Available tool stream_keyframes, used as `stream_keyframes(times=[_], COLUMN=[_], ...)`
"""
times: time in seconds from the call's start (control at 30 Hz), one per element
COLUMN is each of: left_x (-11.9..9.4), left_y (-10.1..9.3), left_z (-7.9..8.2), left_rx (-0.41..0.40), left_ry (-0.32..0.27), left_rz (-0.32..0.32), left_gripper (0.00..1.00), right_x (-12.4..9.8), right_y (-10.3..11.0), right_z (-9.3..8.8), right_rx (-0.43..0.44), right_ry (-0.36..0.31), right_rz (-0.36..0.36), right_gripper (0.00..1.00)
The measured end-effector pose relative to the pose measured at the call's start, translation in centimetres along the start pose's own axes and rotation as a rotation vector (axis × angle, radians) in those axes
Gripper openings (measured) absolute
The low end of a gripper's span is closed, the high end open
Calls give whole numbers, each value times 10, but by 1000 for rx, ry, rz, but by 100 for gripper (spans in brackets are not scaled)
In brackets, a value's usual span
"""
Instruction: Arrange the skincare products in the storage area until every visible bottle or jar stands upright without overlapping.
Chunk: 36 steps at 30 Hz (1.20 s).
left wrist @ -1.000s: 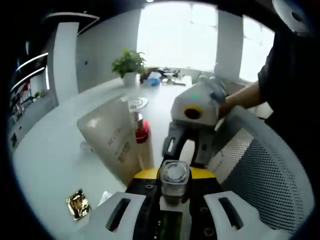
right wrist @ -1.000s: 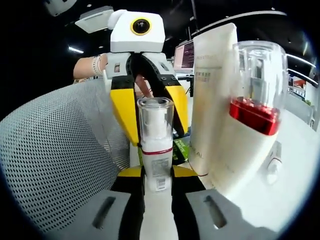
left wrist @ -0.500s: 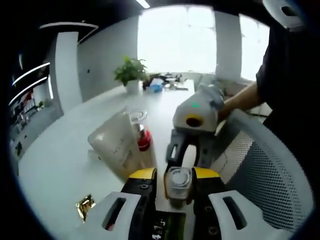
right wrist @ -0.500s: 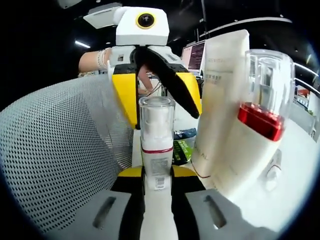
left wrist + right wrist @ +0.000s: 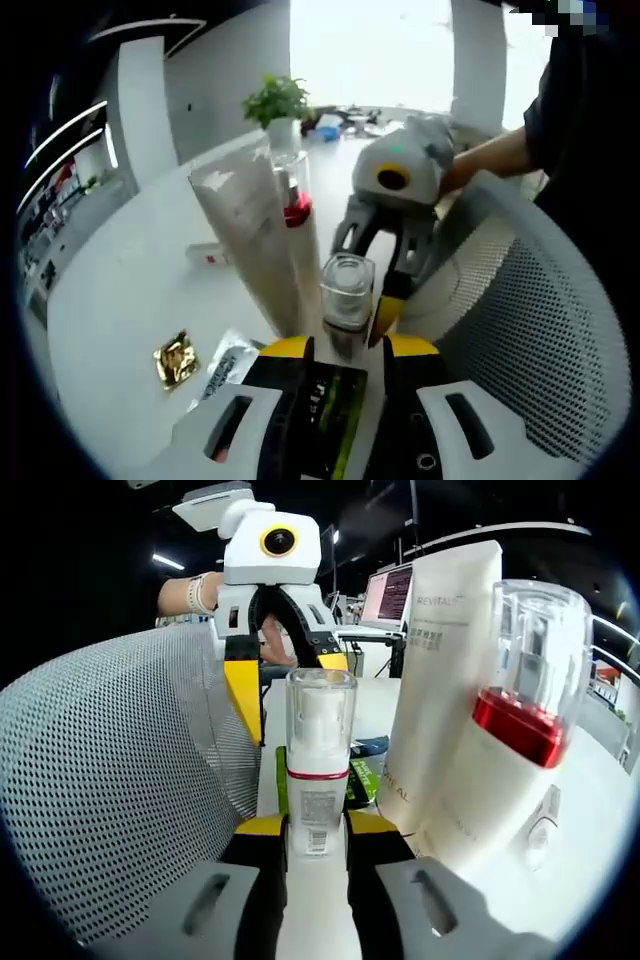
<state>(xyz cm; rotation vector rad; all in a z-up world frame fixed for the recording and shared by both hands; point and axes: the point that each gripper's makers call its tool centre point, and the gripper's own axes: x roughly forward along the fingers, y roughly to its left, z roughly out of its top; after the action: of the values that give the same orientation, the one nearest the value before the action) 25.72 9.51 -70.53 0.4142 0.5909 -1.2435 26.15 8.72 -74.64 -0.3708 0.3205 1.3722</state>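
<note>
Spray bottle: small pump bottle (image 5: 318,765) with clear cap and red collar band, upright on the bench between the two tools, just beside the tube.
Handling, bottle: judged light, rigid, slick plastic; tall and narrow, so easily tipped. Best held low on the white body, under the red band, not by the clear cap, which may pull off.
Tube: tall cream squeeze tube (image 5: 437,670) standing on its cap end, touching or nearly touching the red-collared bottle. Judged soft-walled; grip near the base.
Red-collared bottle: cream pump bottle (image 5: 520,720) with clear dome cap, upright at the tube's side.
Right tool: right tool (image 5: 316,832), jaws clamped on the spray bottle's lower body.
Left tool: left tool (image 5: 280,680), jaws apart, holding nothing, facing the spray bottle just behind it.
Bench: white bench (image 5: 130,290); gold sachet (image 5: 176,359) and a flat packet (image 5: 228,357) lying well apart from the bottles.
Surround: grey mesh chair back (image 5: 110,780) beside the tools.
</note>
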Motion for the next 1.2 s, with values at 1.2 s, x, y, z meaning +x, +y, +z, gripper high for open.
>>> stream_keyframes(times=[1.2], left_x=[29], left_y=[-6], left_z=[-27], left_rx=[-146], left_ry=[121], left_rz=[-40], left_gripper=[10], right_x=[-17], right_y=[5], right_z=[-3], right_rx=[260], right_ry=[316], right_rz=[-110], right_gripper=[8])
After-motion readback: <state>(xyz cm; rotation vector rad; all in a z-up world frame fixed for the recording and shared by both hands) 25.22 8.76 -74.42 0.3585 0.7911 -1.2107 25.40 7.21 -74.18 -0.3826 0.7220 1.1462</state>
